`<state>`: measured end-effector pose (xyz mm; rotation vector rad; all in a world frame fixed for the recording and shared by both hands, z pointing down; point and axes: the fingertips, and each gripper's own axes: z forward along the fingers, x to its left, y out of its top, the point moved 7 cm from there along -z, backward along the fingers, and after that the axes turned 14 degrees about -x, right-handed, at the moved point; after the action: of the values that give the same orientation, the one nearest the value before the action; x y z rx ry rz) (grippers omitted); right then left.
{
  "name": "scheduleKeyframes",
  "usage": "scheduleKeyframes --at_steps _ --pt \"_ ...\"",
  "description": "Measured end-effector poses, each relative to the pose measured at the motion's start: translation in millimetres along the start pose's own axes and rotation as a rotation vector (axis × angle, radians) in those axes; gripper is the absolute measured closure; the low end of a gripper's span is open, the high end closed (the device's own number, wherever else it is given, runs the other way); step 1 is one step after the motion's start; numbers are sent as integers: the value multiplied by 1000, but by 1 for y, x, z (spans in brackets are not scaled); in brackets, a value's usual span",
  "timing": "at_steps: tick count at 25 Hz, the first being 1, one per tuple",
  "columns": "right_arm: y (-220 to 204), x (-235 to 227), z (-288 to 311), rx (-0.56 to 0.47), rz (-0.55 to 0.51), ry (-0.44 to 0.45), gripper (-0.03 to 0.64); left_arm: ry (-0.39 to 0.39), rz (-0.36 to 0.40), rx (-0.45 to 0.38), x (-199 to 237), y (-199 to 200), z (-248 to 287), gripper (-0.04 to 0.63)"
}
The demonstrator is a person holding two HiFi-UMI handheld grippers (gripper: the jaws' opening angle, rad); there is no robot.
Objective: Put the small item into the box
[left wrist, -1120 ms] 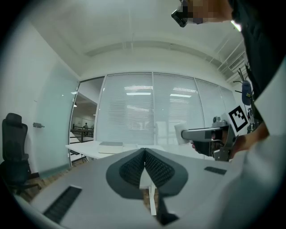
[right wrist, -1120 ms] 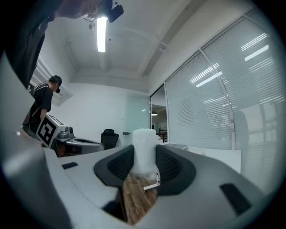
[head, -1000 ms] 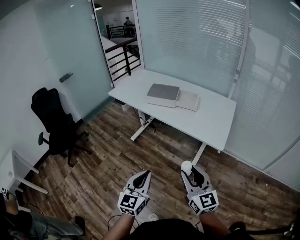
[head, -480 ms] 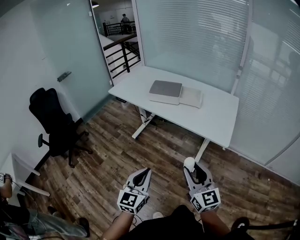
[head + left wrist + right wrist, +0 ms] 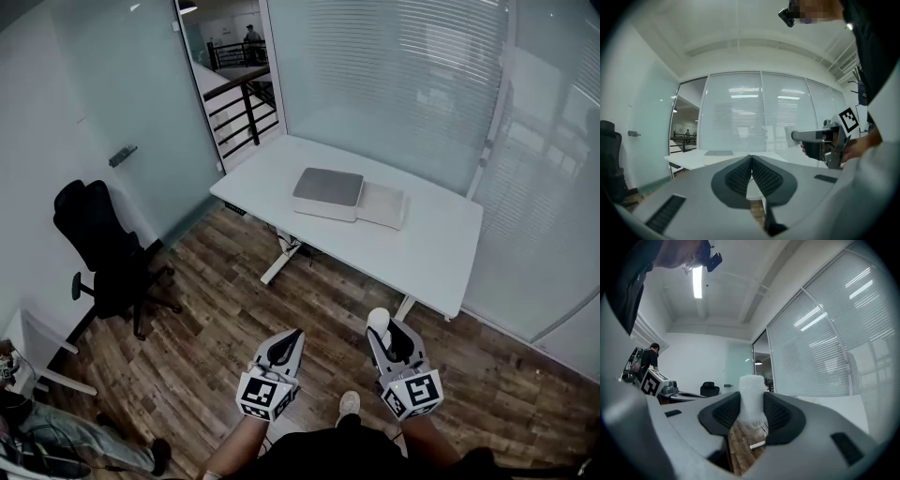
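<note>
Box (image 5: 327,192) one, small item (image 5: 752,398) one.

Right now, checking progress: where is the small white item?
The item is low right of centre in the head view, held by the right hand-held gripper over the wood floor, short of the table carrying the box.

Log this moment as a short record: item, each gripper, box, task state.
item: white cylinder, upright between the right gripper's fingers
right gripper: shut on the white cylinder
left gripper: shut, empty
box: grey, on the white table, ahead across the wooden floor
task state: cylinder carried, not yet at the box
</note>
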<state>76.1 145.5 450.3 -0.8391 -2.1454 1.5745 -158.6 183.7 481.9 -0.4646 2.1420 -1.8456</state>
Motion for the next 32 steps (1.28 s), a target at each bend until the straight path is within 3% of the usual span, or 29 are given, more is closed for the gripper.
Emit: scheduleKeyframes --at_steps 3,18,32 --pt "-4 -21 20 -1 3 8 456 7 22 -38 10 3 29 584" --pt "-30 -121 68 16 19 12 456 16 2 -9 17 -23 134 584" --pt "-40 -169 100 11 38 48 456 60 4 -3 22 -31 182 584"
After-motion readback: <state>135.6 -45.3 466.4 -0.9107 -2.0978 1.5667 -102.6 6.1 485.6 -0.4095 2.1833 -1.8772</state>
